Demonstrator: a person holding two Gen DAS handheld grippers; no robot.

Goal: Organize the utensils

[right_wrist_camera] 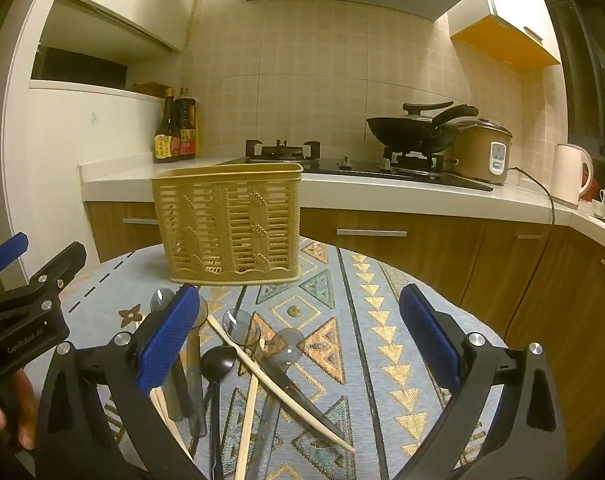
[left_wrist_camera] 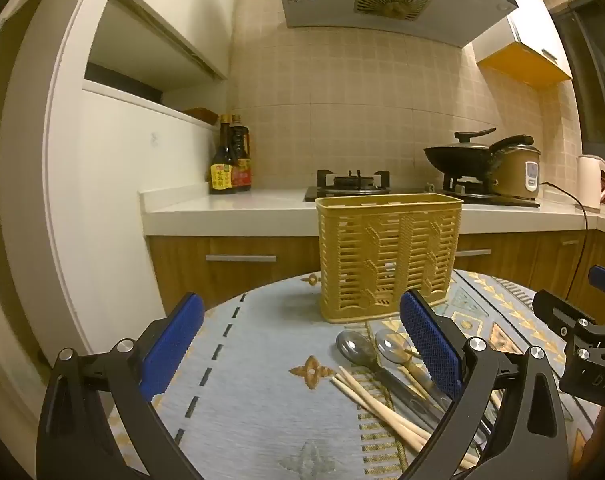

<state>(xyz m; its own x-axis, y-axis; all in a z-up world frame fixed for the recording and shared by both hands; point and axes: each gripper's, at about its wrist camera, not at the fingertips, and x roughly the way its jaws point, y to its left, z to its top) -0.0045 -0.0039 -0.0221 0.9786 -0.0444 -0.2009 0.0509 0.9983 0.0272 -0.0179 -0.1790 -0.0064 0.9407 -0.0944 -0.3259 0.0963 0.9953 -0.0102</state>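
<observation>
A tan slatted utensil basket (left_wrist_camera: 389, 254) stands upright at the far side of a round table; it also shows in the right wrist view (right_wrist_camera: 228, 222). Several spoons (right_wrist_camera: 242, 326) and pale wooden chopsticks (right_wrist_camera: 278, 390) lie loose in a pile on the cloth in front of it. In the left wrist view the spoons (left_wrist_camera: 352, 346) and chopsticks (left_wrist_camera: 376, 402) lie at the lower right. My left gripper (left_wrist_camera: 300, 344) is open and empty, left of the pile. My right gripper (right_wrist_camera: 300, 336) is open and empty, just above the pile's right side.
The table has a blue patterned cloth (right_wrist_camera: 382, 320). Behind it runs a kitchen counter (left_wrist_camera: 230, 210) with sauce bottles (left_wrist_camera: 228, 160), a gas hob (left_wrist_camera: 352, 184), a black wok (right_wrist_camera: 412, 130), a rice cooker (right_wrist_camera: 484, 152) and a white kettle (right_wrist_camera: 570, 174).
</observation>
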